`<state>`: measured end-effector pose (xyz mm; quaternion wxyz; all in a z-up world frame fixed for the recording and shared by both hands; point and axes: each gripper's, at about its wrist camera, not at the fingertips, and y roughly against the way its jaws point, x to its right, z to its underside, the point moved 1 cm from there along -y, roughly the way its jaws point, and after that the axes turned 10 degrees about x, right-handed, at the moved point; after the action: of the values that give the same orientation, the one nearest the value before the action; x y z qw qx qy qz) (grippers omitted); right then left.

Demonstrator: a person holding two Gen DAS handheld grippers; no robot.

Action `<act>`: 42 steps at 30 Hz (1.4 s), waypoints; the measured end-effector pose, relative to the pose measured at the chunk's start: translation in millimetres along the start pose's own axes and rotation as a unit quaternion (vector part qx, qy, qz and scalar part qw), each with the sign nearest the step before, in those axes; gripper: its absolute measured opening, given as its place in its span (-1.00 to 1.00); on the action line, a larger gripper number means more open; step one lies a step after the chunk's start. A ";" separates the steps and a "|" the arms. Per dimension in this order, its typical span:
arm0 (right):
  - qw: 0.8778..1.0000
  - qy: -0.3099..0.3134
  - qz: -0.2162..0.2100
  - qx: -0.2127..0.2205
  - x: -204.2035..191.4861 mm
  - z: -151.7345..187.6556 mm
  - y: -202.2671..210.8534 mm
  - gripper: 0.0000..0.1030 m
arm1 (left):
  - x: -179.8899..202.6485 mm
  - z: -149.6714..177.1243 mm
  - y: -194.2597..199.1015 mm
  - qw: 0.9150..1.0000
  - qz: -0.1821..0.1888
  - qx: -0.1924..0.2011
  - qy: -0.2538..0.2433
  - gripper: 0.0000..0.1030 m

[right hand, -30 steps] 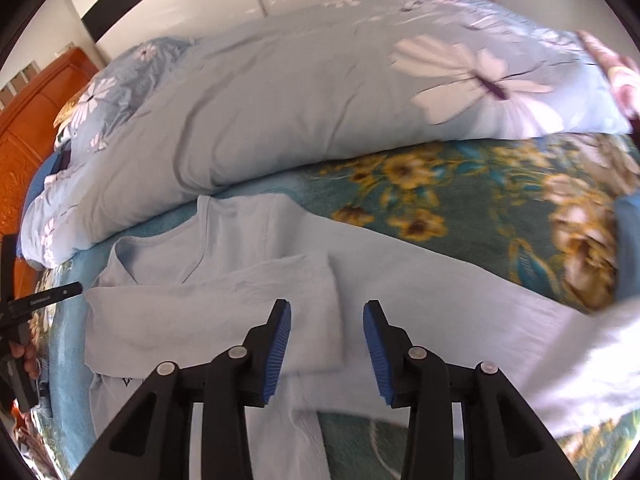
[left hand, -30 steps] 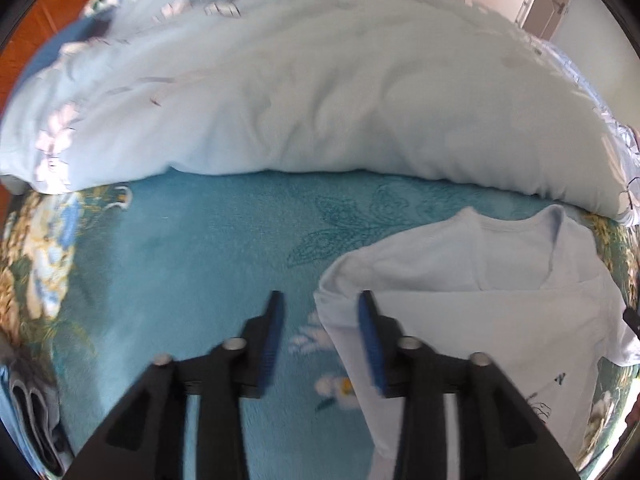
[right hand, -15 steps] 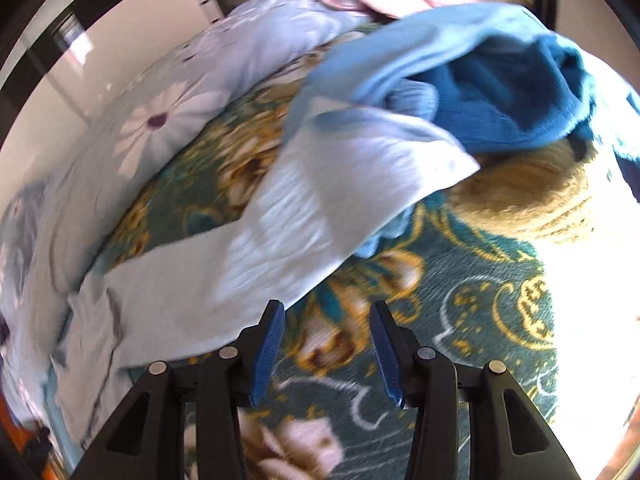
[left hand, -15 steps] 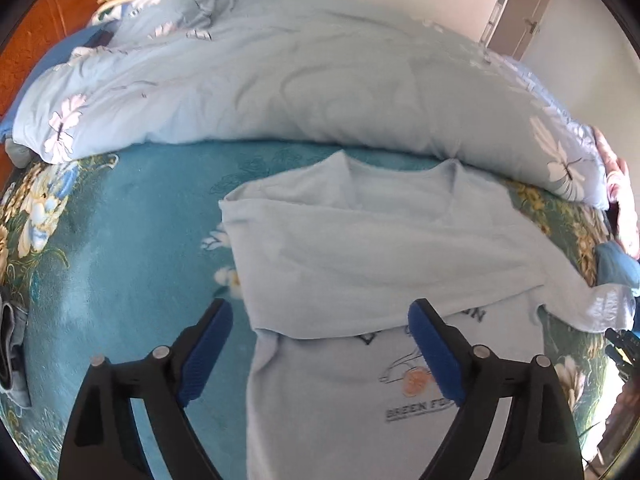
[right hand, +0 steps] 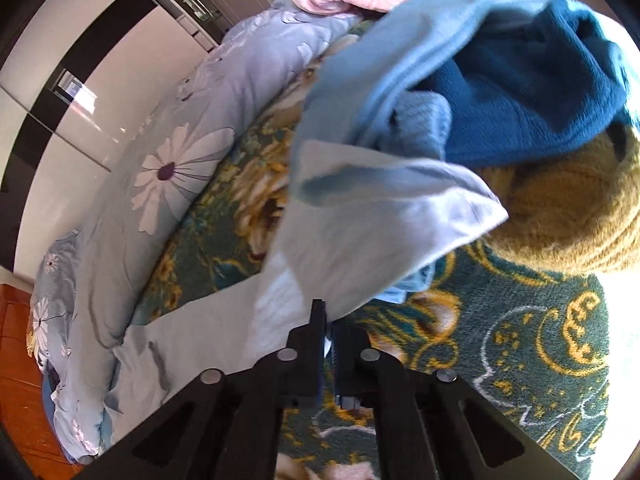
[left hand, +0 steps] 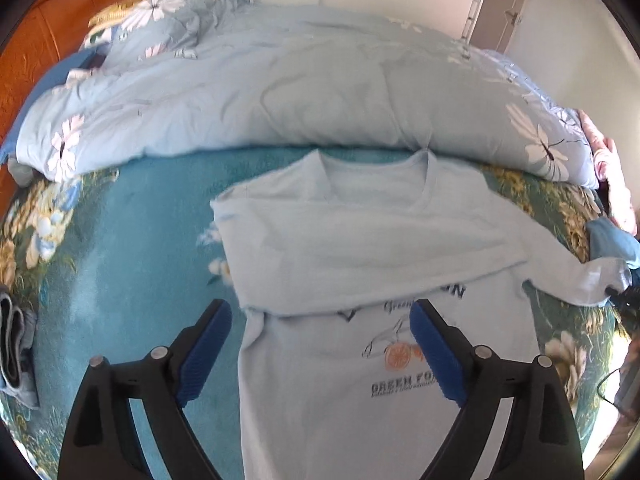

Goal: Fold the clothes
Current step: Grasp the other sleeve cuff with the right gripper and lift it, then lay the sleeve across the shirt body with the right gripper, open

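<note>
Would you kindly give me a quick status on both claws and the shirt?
Left claw open, above the shirt. Right claw shut on the right sleeve. Left sleeve folded across chest. Clothes pile beside the sleeve end.

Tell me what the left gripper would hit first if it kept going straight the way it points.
Most likely the light blue T-shirt: the open left gripper points at its printed front and the sleeve folded across the chest. Beyond that lies the floral duvet. Depth is unclear, so the height above the shirt can't be judged.
</note>
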<state>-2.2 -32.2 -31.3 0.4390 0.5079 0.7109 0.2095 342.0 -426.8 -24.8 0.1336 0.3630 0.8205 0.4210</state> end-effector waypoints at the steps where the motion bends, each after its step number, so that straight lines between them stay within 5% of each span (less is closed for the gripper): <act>1: 1.000 0.008 -0.005 0.005 -8.8 -2.2 3.1 -0.95 | -5.1 1.9 0.8 1.000 -0.005 0.001 0.007 0.78; 4: 0.995 0.089 -0.019 0.035 -57.3 -8.4 20.4 -0.95 | -20.3 7.5 3.0 0.999 -0.021 0.002 0.030 0.78; 7: 0.980 0.185 -0.050 0.055 -124.8 -1.4 28.8 -0.95 | -37.6 12.1 6.1 0.998 -0.018 -0.005 0.056 1.00; 17: 0.895 0.404 -0.187 0.009 -326.9 132.8 18.5 -0.95 | -96.2 17.7 21.4 0.995 -0.011 -0.006 0.100 1.00; 22: 0.867 0.445 -0.215 -0.063 -373.1 225.5 -9.1 -0.95 | -118.8 17.2 26.2 0.993 -0.021 0.007 0.113 1.00; 29: 0.835 0.495 -0.204 -0.123 -387.6 311.4 -36.5 -0.87 | -145.8 20.4 16.0 0.987 -0.012 -0.007 0.157 1.00; 32: 0.829 0.511 -0.190 -0.129 -384.7 328.2 -42.1 -0.86 | -151.3 21.1 10.7 0.985 -0.005 -0.009 0.172 1.00; 35: 0.835 0.504 -0.185 -0.125 -375.0 321.9 -35.4 -0.68 | -148.5 18.6 4.3 0.985 0.002 -0.011 0.169 1.00; 37: 0.840 0.497 -0.181 -0.120 -367.4 315.0 -29.4 -0.14 | -142.7 14.2 0.1 0.987 0.009 -0.012 0.161 1.00; 38: 0.843 0.493 -0.179 -0.118 -363.6 311.6 -26.4 -0.06 | -138.6 10.8 -1.8 0.988 0.012 -0.011 0.154 1.00; 42: 0.853 0.480 -0.172 -0.109 -348.4 297.8 -14.5 -0.04 | -118.4 -4.9 -9.4 0.992 0.024 -0.005 0.124 1.00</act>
<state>273.6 -397.7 -55.6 0.1248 0.1630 0.8820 0.4241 417.9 -517.2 -39.5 0.0220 0.3270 0.8197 0.4698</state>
